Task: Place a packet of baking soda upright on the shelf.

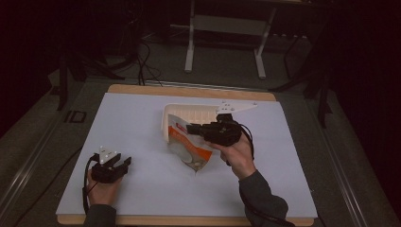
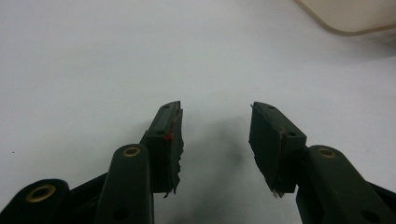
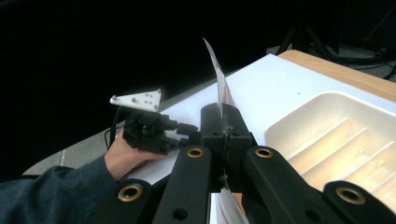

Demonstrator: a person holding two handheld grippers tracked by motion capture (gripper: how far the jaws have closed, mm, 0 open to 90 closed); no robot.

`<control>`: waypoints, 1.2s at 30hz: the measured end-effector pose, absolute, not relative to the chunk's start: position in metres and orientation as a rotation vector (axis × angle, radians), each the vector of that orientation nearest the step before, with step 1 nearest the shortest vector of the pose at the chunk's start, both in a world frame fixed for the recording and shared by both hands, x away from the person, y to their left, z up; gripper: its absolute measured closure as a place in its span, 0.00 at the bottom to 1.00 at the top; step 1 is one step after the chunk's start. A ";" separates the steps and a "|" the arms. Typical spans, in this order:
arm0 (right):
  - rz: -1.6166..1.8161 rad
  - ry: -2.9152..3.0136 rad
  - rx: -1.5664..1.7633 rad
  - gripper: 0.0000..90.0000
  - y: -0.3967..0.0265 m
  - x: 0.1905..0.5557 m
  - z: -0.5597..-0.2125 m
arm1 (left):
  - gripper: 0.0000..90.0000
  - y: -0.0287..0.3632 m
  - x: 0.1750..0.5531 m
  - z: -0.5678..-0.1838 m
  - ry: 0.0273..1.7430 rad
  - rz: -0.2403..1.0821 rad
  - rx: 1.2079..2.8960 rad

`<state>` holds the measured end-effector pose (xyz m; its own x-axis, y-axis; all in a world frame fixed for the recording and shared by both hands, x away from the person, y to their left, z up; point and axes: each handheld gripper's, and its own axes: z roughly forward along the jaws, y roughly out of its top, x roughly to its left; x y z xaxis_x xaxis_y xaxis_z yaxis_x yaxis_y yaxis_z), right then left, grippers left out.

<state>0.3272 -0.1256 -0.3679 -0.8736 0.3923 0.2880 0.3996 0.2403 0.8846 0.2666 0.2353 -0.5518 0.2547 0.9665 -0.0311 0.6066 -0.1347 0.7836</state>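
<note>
One pouch [image 1: 189,144] is lifted at frame centre, pinched in the right tongs [image 1: 191,128] beside the cream tray [image 1: 189,111]; placing it seems left. Left tongs [image 1: 124,163] rest open, empty, lower left on the desk [image 1: 142,189].

Dim room, dark surroundings

A white-legged table frame [image 1: 226,35] stood on grey floor [image 1: 222,66] beyond the worktable [image 1: 189,91], cables [image 1: 144,64] trailing.

- A dim lab or test room — the surroundings lie almost black beyond the lit work surface.
- A wooden table [image 1: 189,91] under a white sheet [image 1: 137,137].
- Behind it, a metal stand frame [image 1: 226,33] and loose cables [image 1: 142,61] on grey floor.
</note>
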 end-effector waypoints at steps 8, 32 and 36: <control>-1.805 -2.443 -0.828 1.00 -0.136 0.330 -0.363 | 0.60 0.236 0.266 -0.552 1.436 0.661 1.824; -1.862 -2.464 -0.898 1.00 -0.166 0.333 -0.338 | 0.59 0.236 0.265 -0.552 1.436 0.663 1.818; -1.875 -2.469 -0.909 1.00 -0.174 0.335 -0.330 | 0.59 0.236 0.265 -0.552 1.435 0.662 1.821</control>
